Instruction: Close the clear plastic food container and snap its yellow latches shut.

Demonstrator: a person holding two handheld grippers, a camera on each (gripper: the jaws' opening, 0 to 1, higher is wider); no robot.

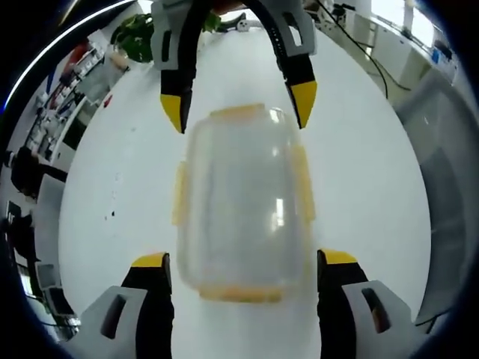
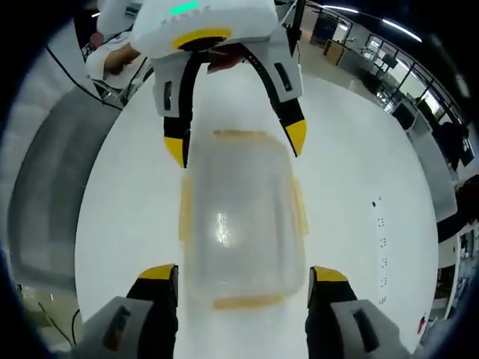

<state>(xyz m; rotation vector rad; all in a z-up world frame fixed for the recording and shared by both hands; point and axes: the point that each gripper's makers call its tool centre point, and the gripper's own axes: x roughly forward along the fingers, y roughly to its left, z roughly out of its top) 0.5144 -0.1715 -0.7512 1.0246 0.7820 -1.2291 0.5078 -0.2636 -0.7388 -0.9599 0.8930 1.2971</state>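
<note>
Container [image 1: 241, 202], clear, lidded, yellow latches [image 1: 302, 182], between both gaping tongs [image 1: 243, 263] [image 2: 243, 271].

An open-plan office or lab is being shown: a broad white round table [image 1: 374, 172] is being used as the work surface, cluttered shelving [image 1: 56, 112] is being seen beyond the left tongs, and glass-walled partitions [image 2: 352, 37] under ceiling strip lights beyond the right tongs.

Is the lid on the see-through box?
Yes. The lid covers the clear container, its yellow latches along every edge. Whether they're snapped shut, cannot tell.
</note>
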